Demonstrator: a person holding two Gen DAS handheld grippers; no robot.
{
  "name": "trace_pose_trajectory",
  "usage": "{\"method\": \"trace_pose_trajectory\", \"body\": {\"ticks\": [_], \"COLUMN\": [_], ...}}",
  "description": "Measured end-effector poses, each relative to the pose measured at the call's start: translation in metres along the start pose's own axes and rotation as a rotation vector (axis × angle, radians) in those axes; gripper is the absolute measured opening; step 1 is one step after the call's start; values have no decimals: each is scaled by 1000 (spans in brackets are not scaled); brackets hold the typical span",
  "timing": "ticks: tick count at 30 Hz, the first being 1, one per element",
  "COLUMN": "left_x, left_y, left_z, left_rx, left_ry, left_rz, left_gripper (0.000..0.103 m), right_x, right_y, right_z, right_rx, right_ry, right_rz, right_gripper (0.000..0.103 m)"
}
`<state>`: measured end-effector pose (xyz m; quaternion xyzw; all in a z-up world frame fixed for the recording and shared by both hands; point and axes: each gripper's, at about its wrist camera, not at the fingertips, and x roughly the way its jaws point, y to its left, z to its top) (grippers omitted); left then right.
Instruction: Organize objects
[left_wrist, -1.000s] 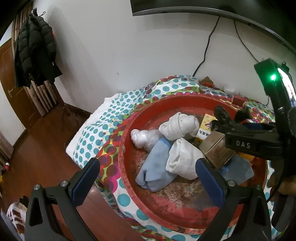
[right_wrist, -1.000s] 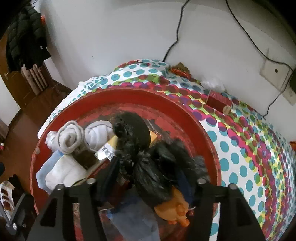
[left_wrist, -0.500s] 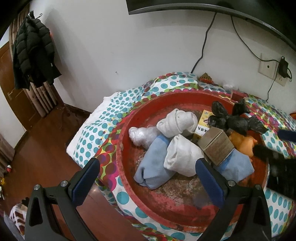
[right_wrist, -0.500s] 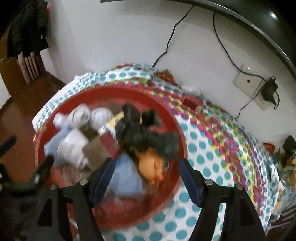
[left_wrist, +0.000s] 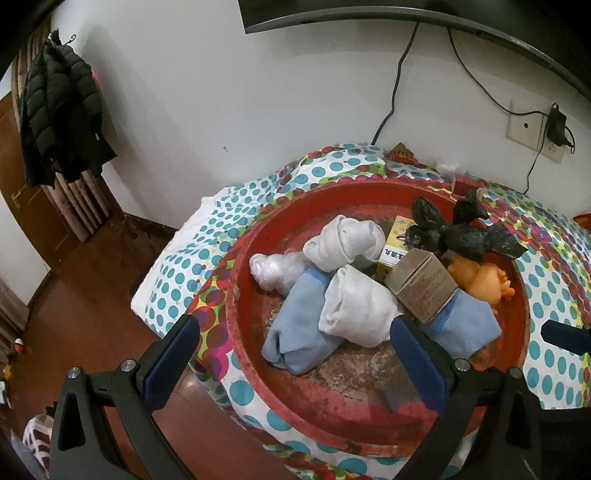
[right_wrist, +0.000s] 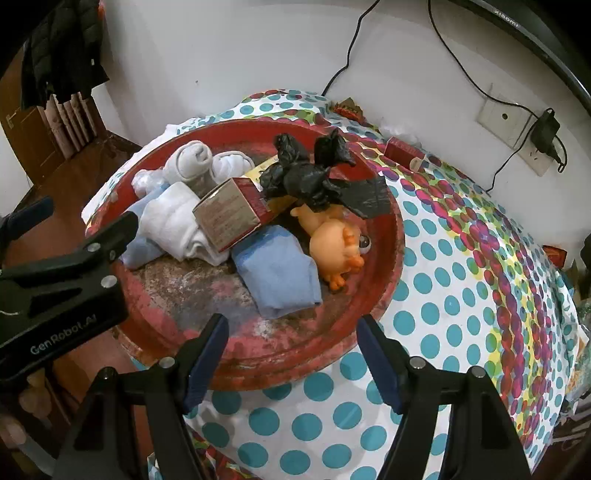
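Observation:
A round red tray (left_wrist: 258, 236) (right_wrist: 391, 258) on a polka-dot cloth holds a pile: rolled white socks (left_wrist: 345, 240) (right_wrist: 173, 218), blue cloths (left_wrist: 295, 325) (right_wrist: 277, 277), a knotted clear bag (left_wrist: 273, 266), a brown box (left_wrist: 424, 288) (right_wrist: 227, 218), a yellow box (left_wrist: 397, 247), a black plastic bag (left_wrist: 461, 232) (right_wrist: 306, 177) and an orange toy (left_wrist: 480, 280) (right_wrist: 336, 243). My left gripper (left_wrist: 291, 354) is open and empty at the tray's near-left rim. My right gripper (right_wrist: 291, 354) is open and empty over the tray's near edge.
The polka-dot cloth (right_wrist: 461, 295) stretches to the right of the tray. A small red box (right_wrist: 402, 149) lies by the wall. A socket with a charger (right_wrist: 546, 133) and cables are on the wall. A black jacket (left_wrist: 55, 118) hangs at left over wood floor.
My right gripper let go of the black bag on the pile, opened, and pulled back toward me. My left gripper barely moved.

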<state>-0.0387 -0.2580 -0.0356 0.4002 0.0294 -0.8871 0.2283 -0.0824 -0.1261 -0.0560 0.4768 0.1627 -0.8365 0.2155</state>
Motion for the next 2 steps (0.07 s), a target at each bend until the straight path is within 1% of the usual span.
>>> {"method": "trace_pose_trajectory", "body": {"ticks": [2], "left_x": [0], "left_y": [0], "left_z": [1], "left_rx": [-9], "left_ry": [9], "left_rz": [-13], "left_gripper": [103], "right_x": [-2], "right_y": [0], "right_z": [-1], "right_rx": [1], "right_ry": [-13], "right_rz": [-3], "right_gripper": [74]}}
